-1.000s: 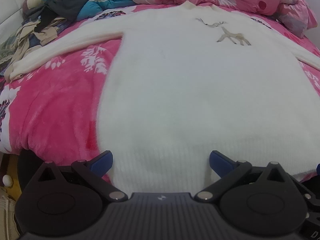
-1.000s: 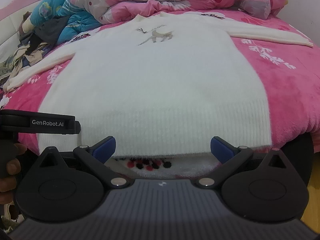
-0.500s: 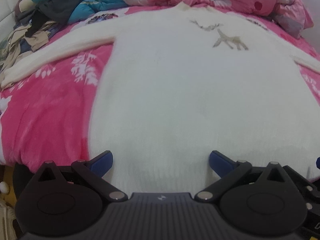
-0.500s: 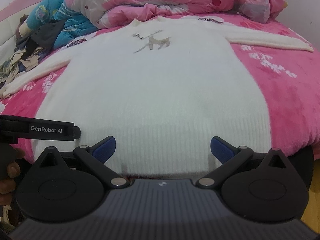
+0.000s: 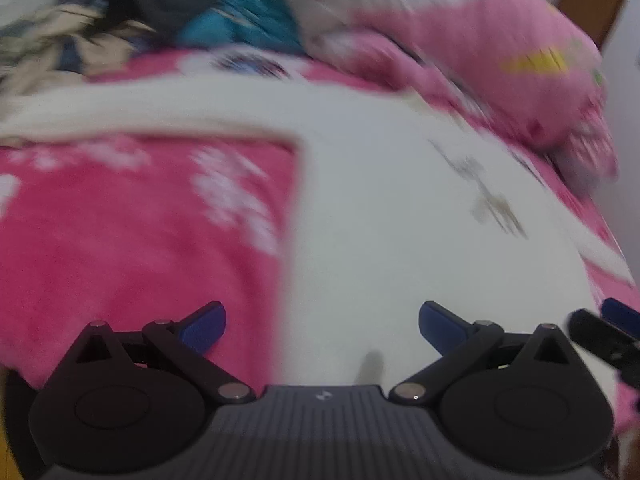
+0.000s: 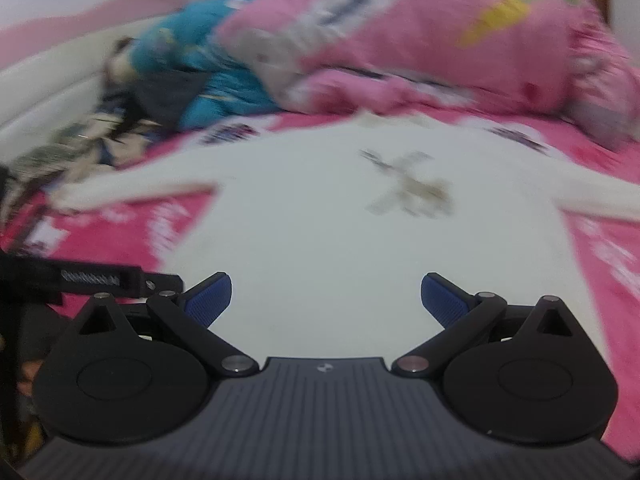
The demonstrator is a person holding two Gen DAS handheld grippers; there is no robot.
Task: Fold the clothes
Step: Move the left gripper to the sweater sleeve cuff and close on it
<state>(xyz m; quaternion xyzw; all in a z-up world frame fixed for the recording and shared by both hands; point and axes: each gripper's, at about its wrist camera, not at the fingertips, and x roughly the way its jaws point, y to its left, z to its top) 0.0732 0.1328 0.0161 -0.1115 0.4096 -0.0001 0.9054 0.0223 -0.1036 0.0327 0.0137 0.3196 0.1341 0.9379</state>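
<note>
Your left gripper [image 5: 322, 320] and right gripper [image 6: 326, 296], jaws spread and empty, have swept from the hem up over the flat, unfolded sweater [image 6: 320, 240], nothing gathered between them.

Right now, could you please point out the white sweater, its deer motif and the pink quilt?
white sweater [image 6: 320, 248]: right wrist view, chest.
deer motif [image 6: 412, 192]: right wrist view, motif's middle.
pink quilt [image 6: 400, 40]: right wrist view, upper face.

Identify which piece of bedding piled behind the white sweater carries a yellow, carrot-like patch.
The pink quilt bears it, bunched behind the sweater. The bundle beside it is blue and shows no yellow patch.
</note>
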